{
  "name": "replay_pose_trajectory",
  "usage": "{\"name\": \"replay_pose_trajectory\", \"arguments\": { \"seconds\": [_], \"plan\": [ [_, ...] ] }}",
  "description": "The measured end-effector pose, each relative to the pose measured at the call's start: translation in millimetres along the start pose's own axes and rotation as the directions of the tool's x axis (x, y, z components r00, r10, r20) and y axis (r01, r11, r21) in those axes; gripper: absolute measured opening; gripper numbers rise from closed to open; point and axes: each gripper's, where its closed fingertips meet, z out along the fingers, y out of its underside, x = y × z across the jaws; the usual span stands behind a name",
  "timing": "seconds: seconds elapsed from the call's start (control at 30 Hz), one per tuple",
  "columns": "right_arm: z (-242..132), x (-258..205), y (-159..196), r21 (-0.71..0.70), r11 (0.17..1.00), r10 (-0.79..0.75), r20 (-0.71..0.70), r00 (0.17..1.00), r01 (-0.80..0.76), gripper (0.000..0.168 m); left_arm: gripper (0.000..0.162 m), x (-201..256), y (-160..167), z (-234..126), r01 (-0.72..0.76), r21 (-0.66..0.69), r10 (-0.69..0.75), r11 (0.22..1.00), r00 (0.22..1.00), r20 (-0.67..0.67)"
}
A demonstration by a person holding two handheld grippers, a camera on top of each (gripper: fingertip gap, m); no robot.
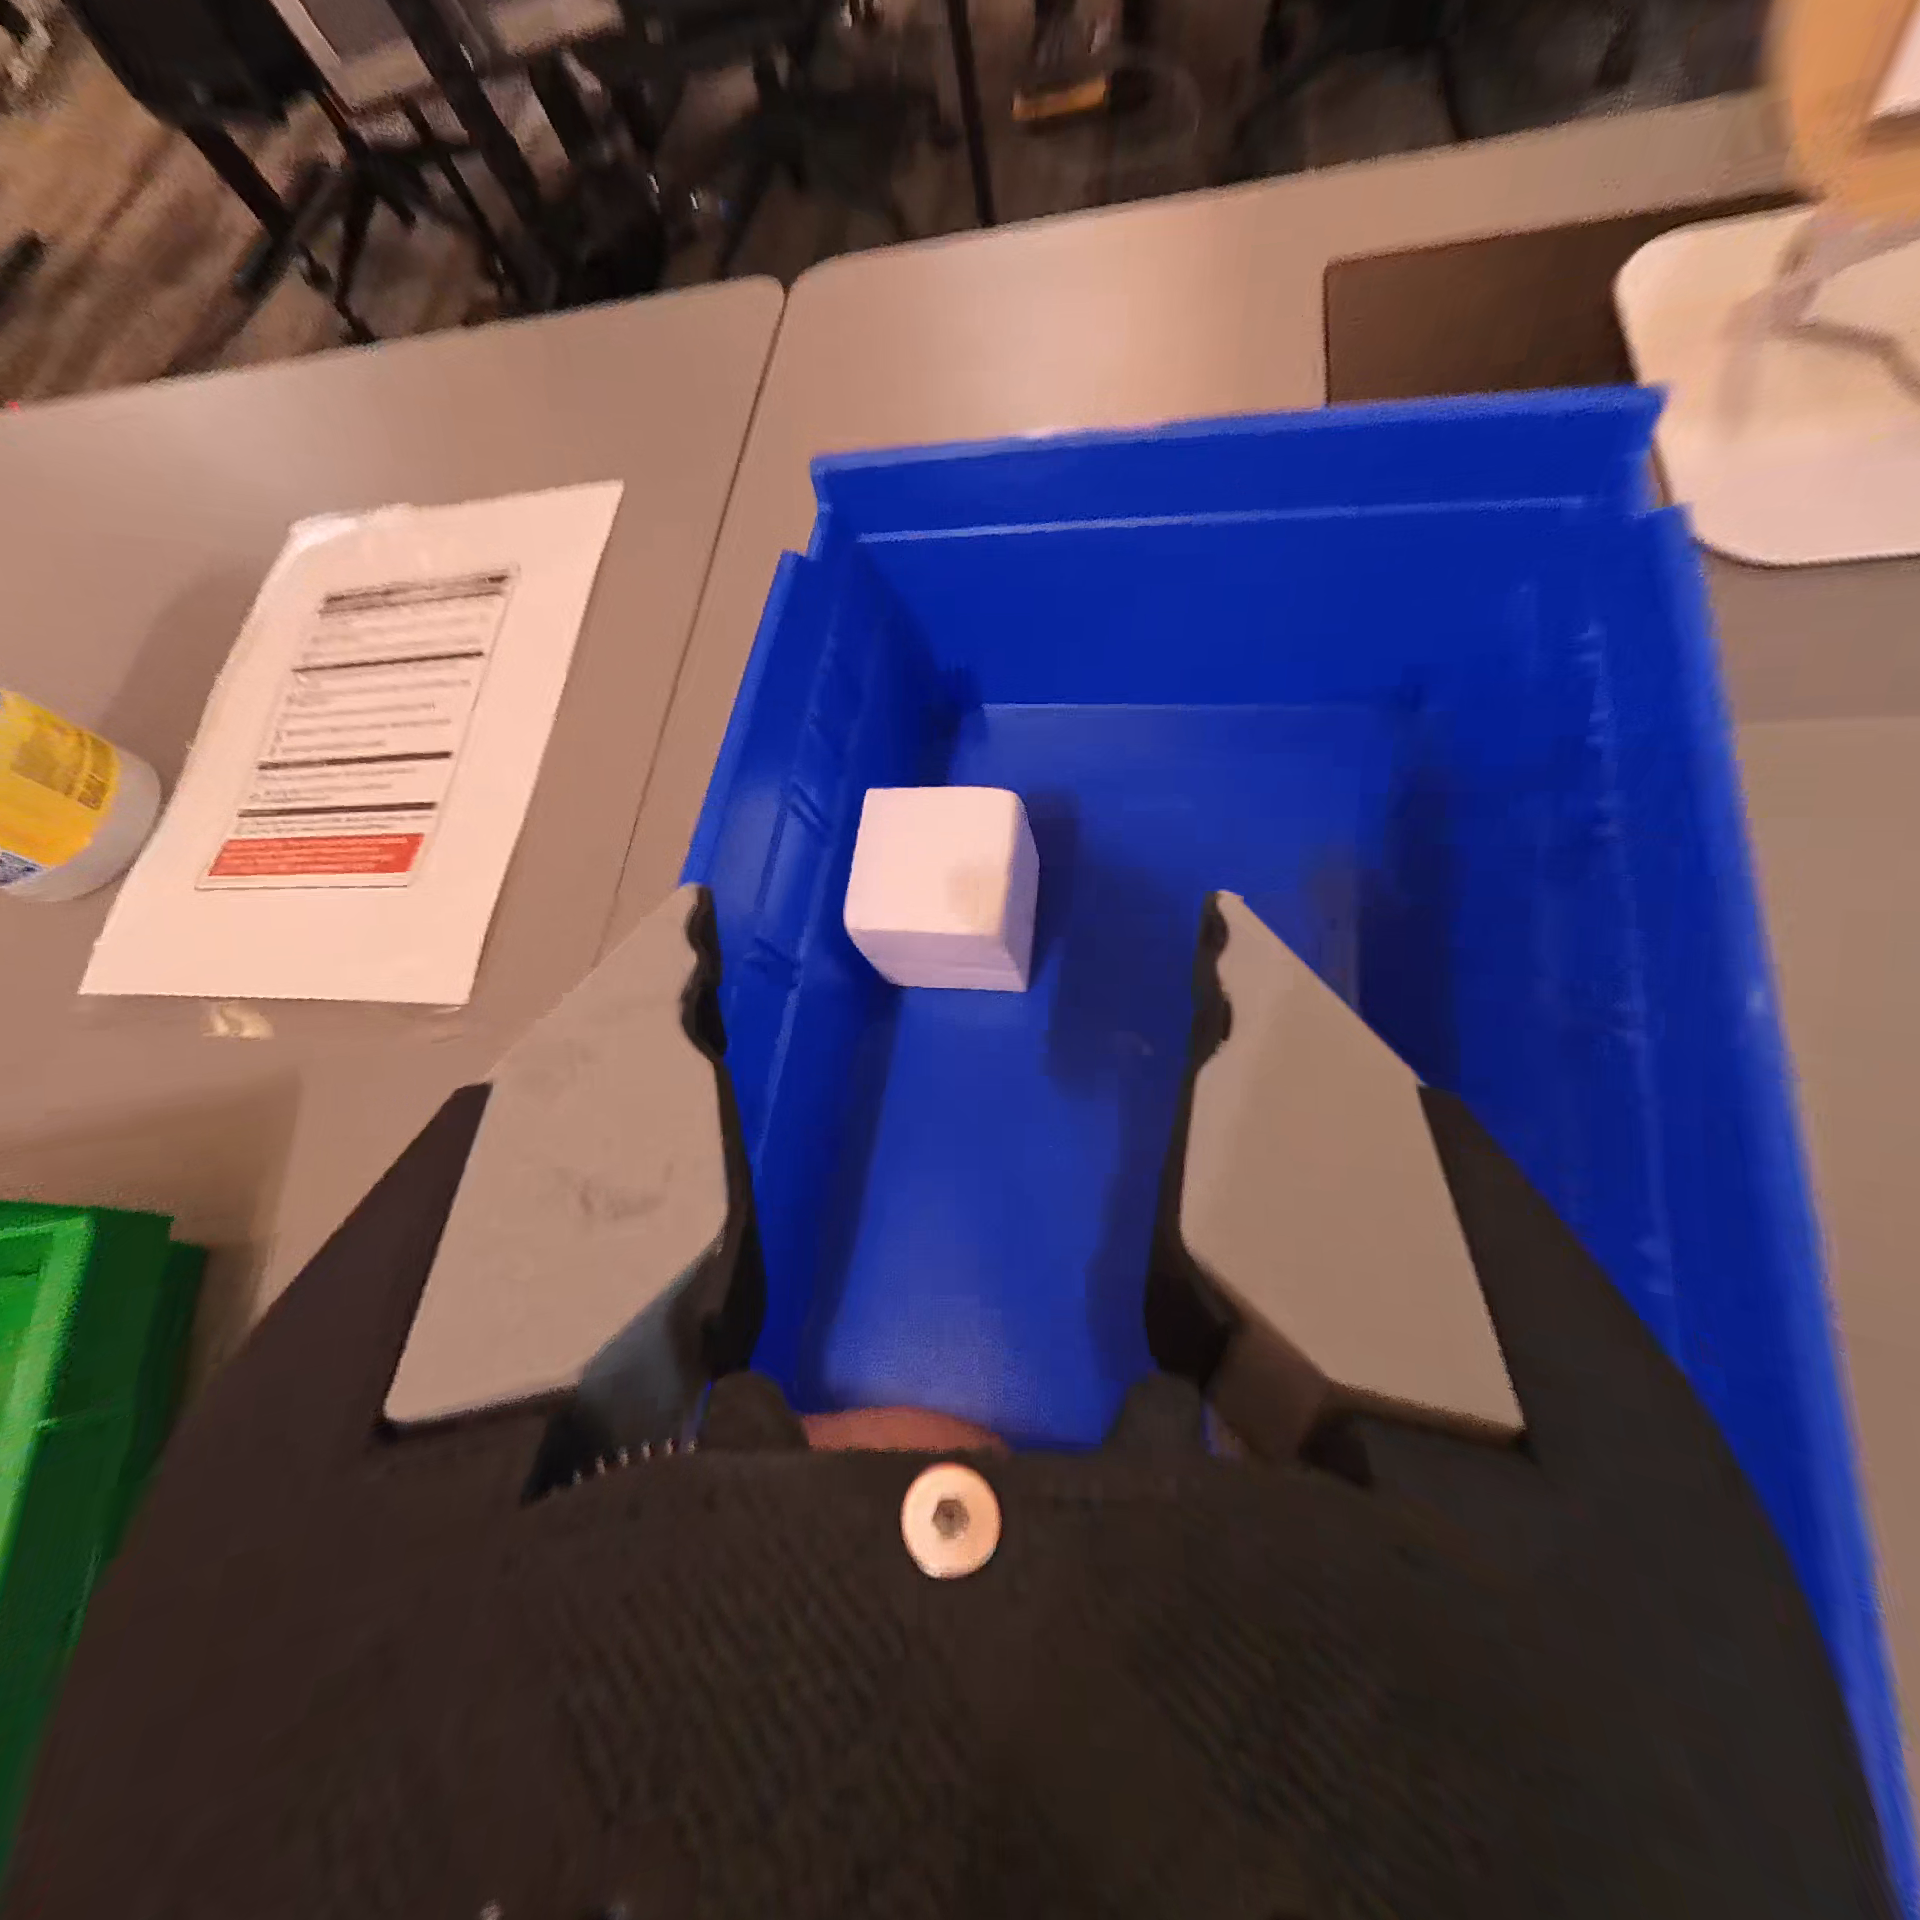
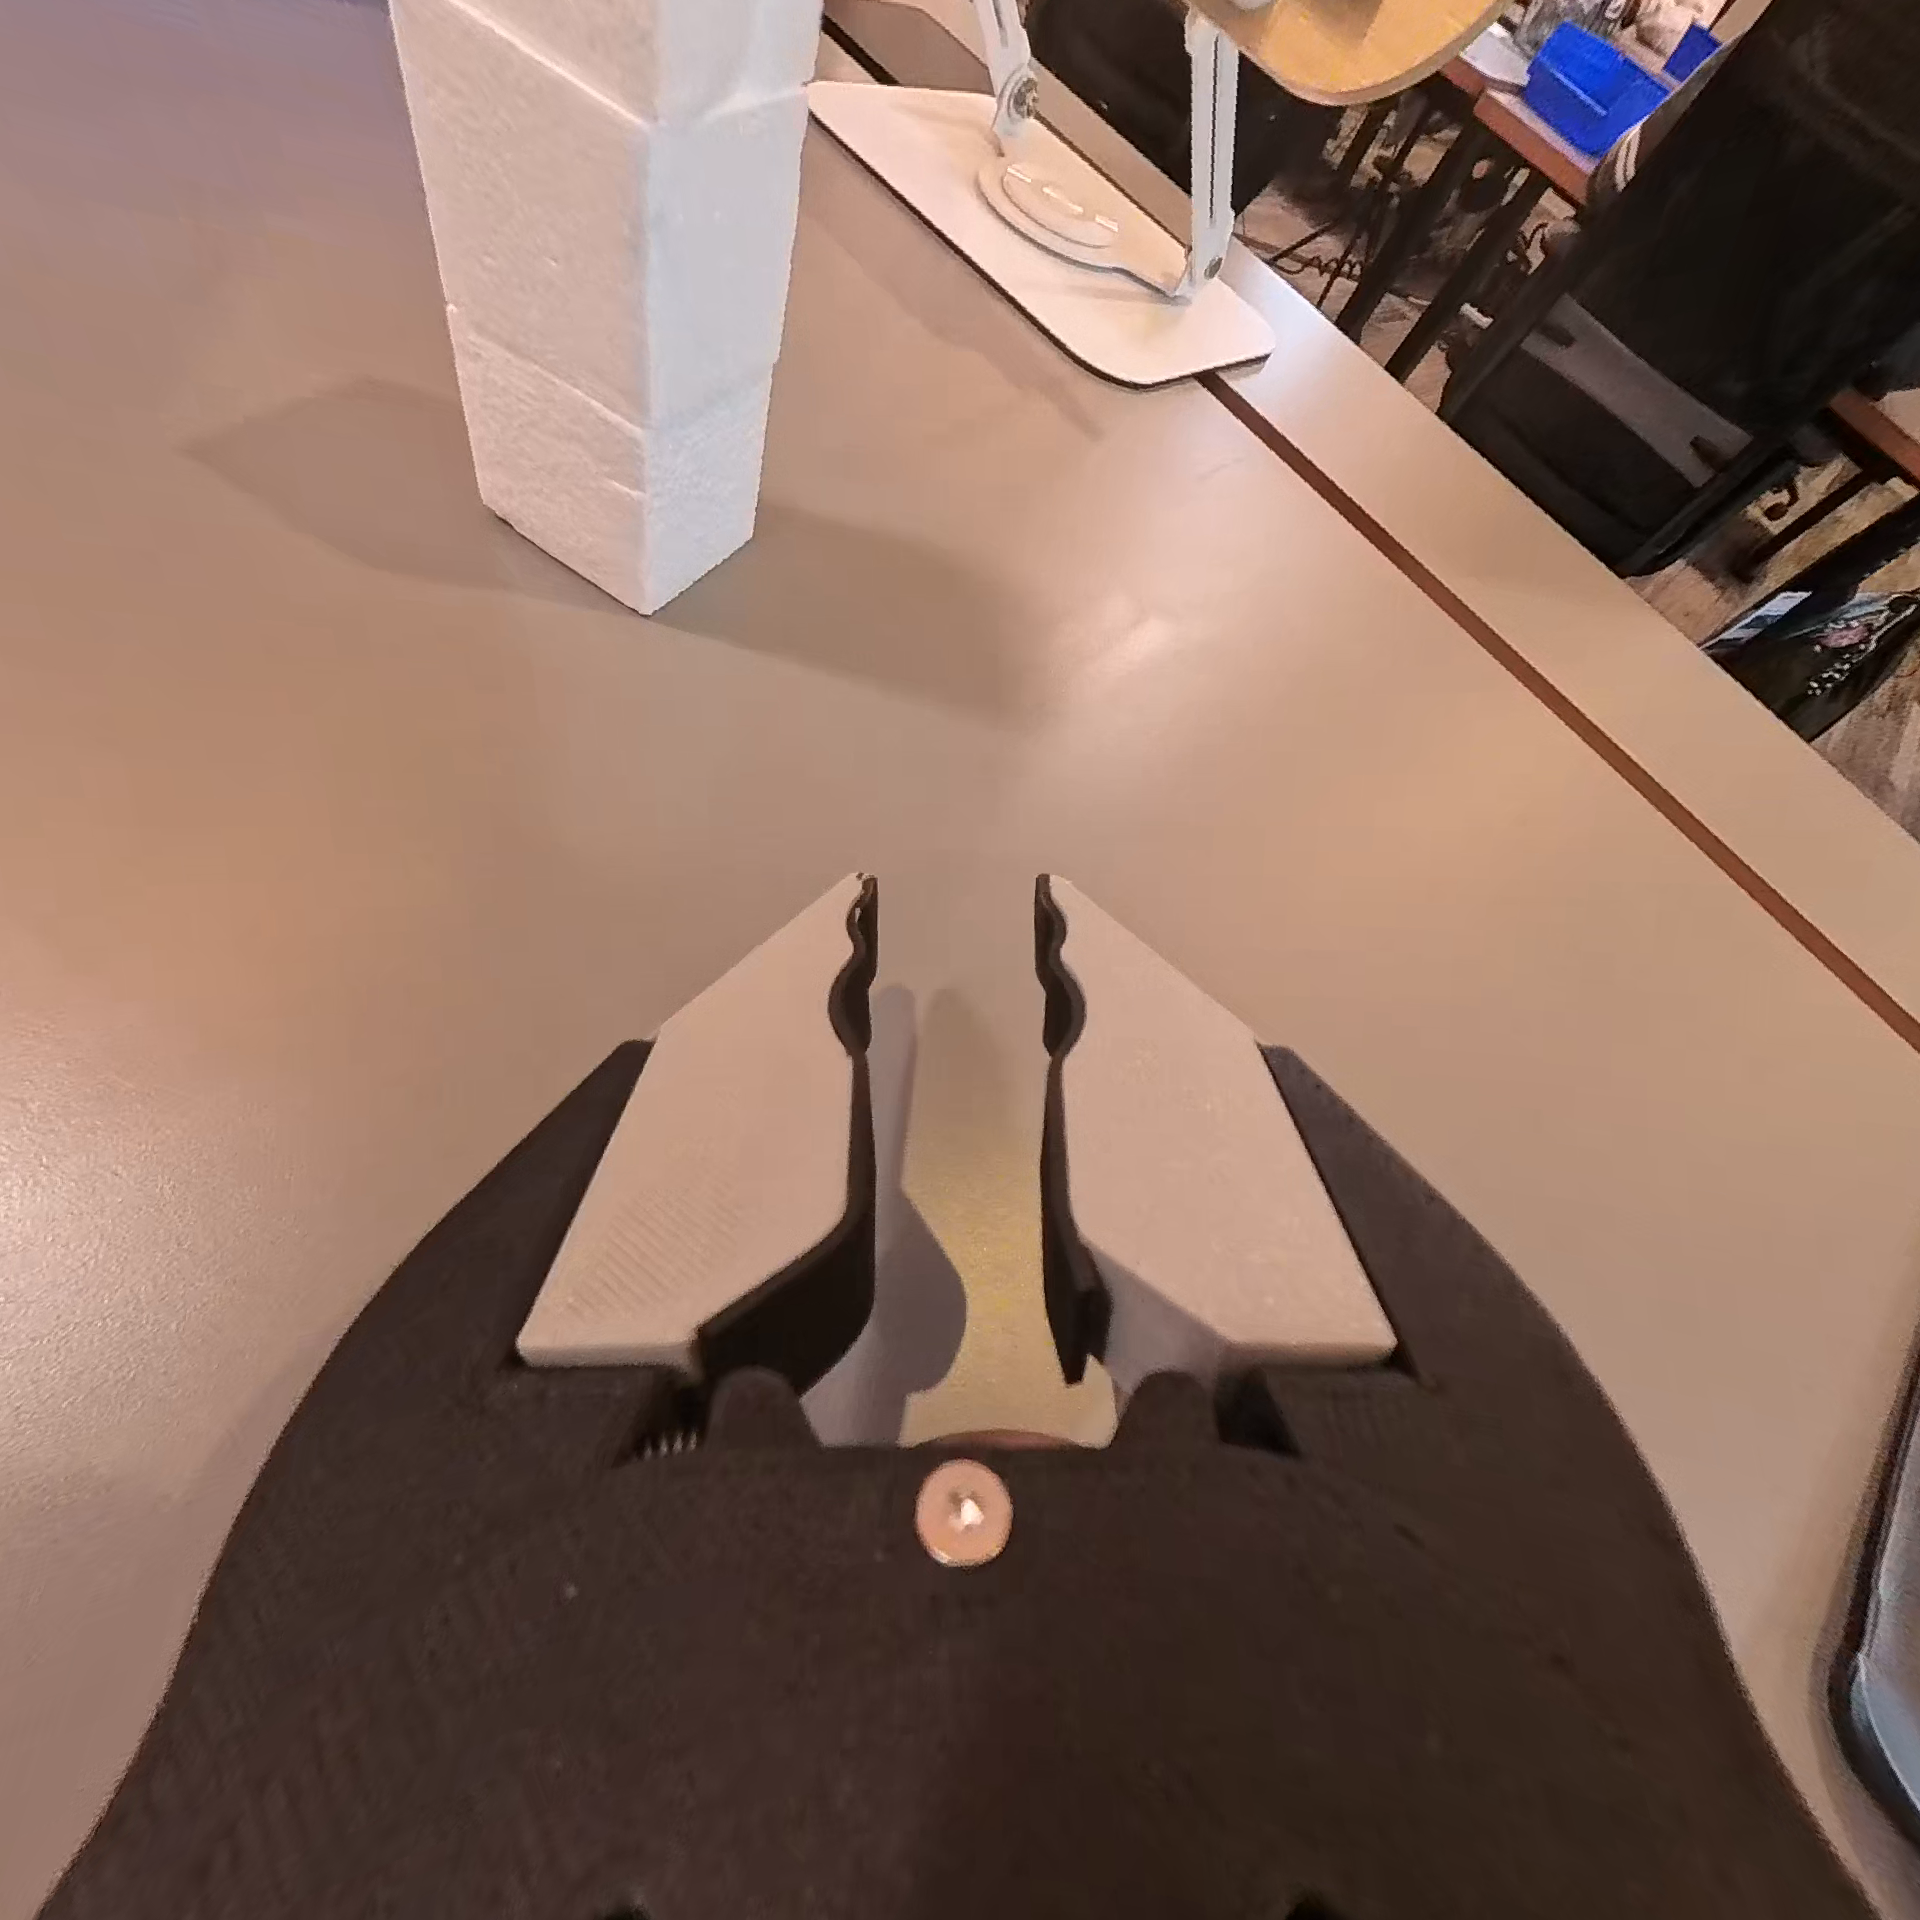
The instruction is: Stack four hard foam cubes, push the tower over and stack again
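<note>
Cube (image 1: 943,886) lies in blue bin (image 1: 1558,831) beneath spread left gripper (image 1: 956,909).

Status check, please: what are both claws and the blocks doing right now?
Left claw open over blue bin, one white block inside. Right claw empty, low over table. Tower standing. Nothing blocking.
</note>
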Motion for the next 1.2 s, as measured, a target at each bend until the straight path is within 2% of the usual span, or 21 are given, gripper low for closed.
{"name": "replay_pose_trajectory", "arguments": {
  "seconds": [0.23, 0.37, 0.5, 0.6, 0.63, 0.67, 0.87, 1.0, 1.2],
  "plan": [
    [0.3, 0.5, 0.2, 0.001, 1.000, 0.018, 0.011, 1.000, -0.018, 0.028, 0.083, 4.3, 15.6, 68.3, -0.053, -0.143, 0.056, 0.988, 0.998, 0.015],
    [0.7, -0.5, 0.2, 0.001, 1.000, 0.022, 0.023, 0.999, -0.022, 0.028, 0.086, 5.8, 29.3, 92.4, -0.101, -0.228, 0.110, 0.968, 0.994, 0.027],
    [0.5, -1.1, -0.2, 0.004, 1.000, 0.023, 0.029, 0.999, -0.023, 0.028, 0.075, 3.3, 40.0, 107.6, -0.111, -0.255, 0.126, 0.961, 0.991, 0.041],
    [0.1, -1.5, -0.7, 0.007, 1.000, 0.025, 0.032, 0.999, -0.025, 0.028, 0.076, 1.8, 39.9, 110.9, -0.134, -0.245, 0.154, 0.960, 0.986, 0.067],
    [0.0, -1.6, -0.8, 0.008, 1.000, 0.026, 0.034, 0.999, -0.026, 0.028, 0.072, 0.6, 40.9, 110.0, -0.147, -0.257, 0.172, 0.955, 0.982, 0.078],
    [-0.2, -2.0, -1.1, 0.009, 1.000, 0.026, 0.035, 0.999, -0.027, 0.028, 0.056, -0.9, 39.9, 107.6, -0.165, -0.261, 0.195, 0.951, 0.977, 0.091],
    [-1.5, -4.3, -3.4, 0.018, 1.000, 0.020, 0.040, 0.999, -0.020, 0.028, 0.057, 42.0, 37.3, 81.9, -0.182, -0.230, 0.161, 0.956, 0.981, -0.108],
    [-3.8, -4.4, -6.7, 0.032, 0.999, 0.016, 0.036, 0.999, -0.017, 0.027, 0.058, 52.7, 41.6, 67.4, -0.271, -0.213, 0.251, 0.939, 0.961, -0.118],
    [-4.1, -1.5, -5.2, 0.028, 0.999, 0.018, 0.025, 1.000, -0.019, 0.028, 0.083, 60.2, 47.8, 68.5, -0.284, -0.201, 0.263, 0.938, 0.957, -0.124]
  ]
}}
